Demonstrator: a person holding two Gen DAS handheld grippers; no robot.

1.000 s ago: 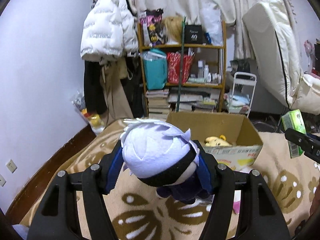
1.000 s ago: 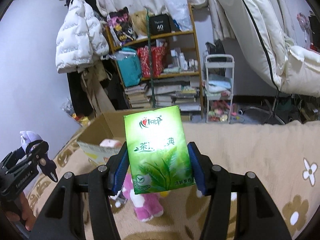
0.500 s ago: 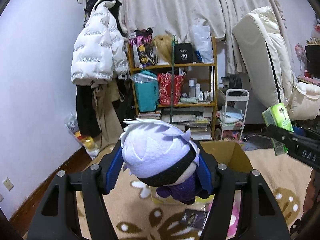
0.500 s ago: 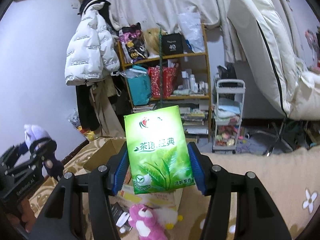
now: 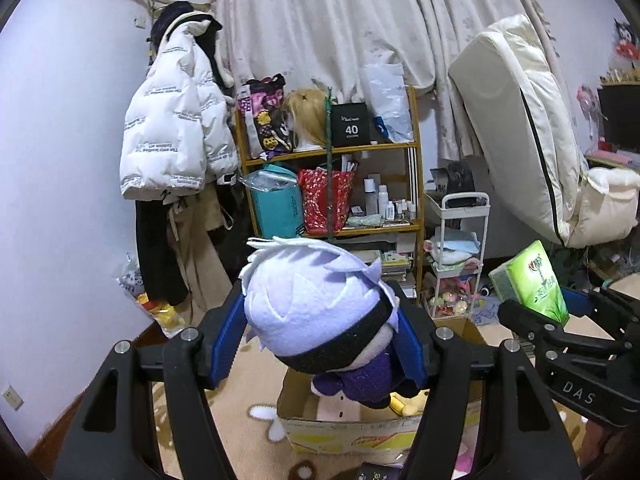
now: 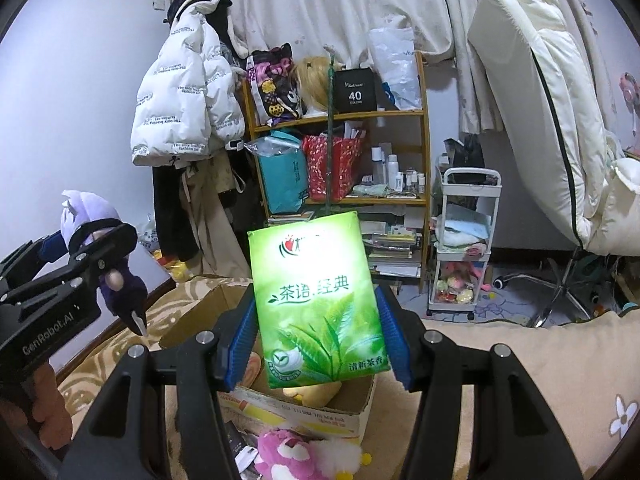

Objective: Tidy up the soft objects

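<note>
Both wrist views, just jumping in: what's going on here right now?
A person is tidying soft things with two handheld grippers. The left gripper is shut on a white-haired plush doll, and the right gripper is shut on a green tissue pack. Both are held up in the air above an open cardboard box on the patterned blanket. A yellow plush already lies inside the box, and a pink plush sits in front of it.
</note>
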